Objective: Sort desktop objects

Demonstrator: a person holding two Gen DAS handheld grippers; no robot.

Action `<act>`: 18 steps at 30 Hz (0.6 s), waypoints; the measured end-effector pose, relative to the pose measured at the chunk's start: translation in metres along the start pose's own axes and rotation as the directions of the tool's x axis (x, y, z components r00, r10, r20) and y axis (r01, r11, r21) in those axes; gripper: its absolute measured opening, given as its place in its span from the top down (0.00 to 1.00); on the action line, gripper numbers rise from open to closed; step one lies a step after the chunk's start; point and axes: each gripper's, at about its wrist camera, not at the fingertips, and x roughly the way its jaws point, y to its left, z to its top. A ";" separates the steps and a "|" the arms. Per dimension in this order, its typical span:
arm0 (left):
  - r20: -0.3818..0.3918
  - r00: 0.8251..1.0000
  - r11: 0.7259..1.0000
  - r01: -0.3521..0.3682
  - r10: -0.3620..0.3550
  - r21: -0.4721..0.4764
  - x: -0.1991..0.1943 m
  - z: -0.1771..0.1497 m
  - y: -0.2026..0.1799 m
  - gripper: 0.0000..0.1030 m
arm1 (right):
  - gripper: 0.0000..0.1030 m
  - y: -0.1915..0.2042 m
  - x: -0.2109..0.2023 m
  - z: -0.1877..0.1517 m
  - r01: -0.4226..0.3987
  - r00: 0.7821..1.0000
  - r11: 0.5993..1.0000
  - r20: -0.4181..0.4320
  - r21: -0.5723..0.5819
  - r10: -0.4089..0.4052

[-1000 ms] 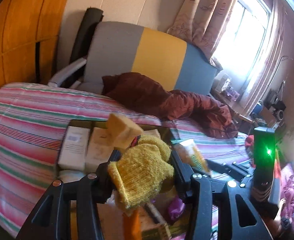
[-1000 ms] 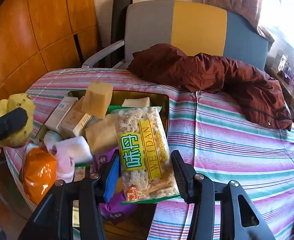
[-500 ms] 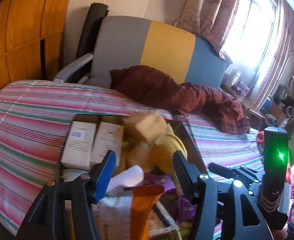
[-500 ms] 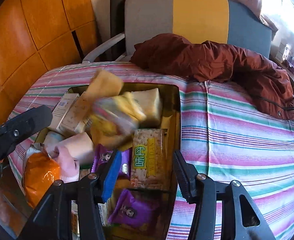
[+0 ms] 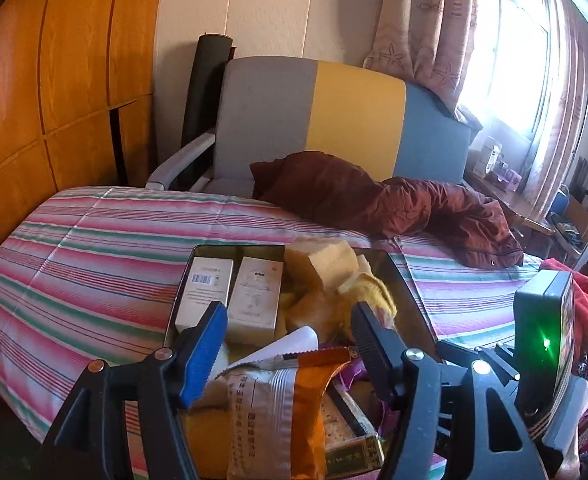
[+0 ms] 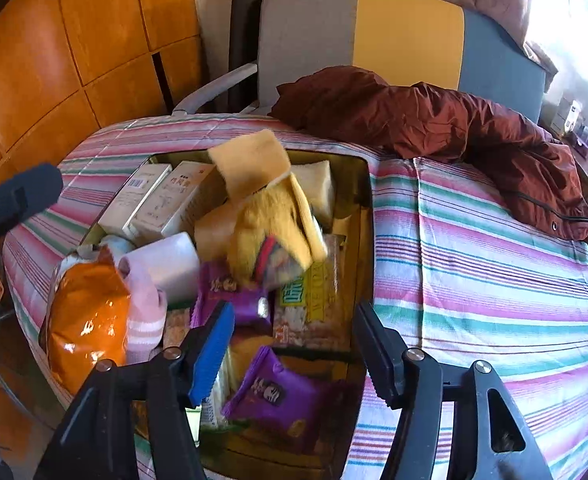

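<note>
A metal tray (image 6: 363, 216) on the striped bed holds a heap of things. A yellow knit glove (image 6: 270, 216) lies on top of it, also in the left wrist view (image 5: 369, 292). Under it lies a noodle packet (image 6: 313, 304), beside purple snack packets (image 6: 270, 392), two white boxes (image 5: 230, 292), a yellow sponge block (image 5: 317, 260), an orange snack bag (image 6: 86, 320) and a pink sock (image 6: 146, 312). My left gripper (image 5: 290, 336) is open and empty above the tray's near end. My right gripper (image 6: 294, 344) is open and empty above the purple packets.
The tray (image 5: 405, 292) sits on a pink and green striped cover (image 6: 473, 260). A brown jacket (image 6: 433, 120) lies behind it against a grey, yellow and blue chair (image 5: 333, 120). Wooden panels (image 6: 54, 60) stand at the left. The right gripper's body with a green light (image 5: 541, 340) is at the left wrist view's right.
My left gripper opened and dropped the yellow glove onto the heap. My right gripper opened and dropped the noodle packet into the tray. Both drew back.
</note>
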 end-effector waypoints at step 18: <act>0.031 0.991 0.991 -0.129 0.129 0.018 -0.026 -0.014 -0.013 0.26 | 0.27 0.013 -0.018 -0.035 0.077 0.996 0.996 0.056 -0.032 -0.076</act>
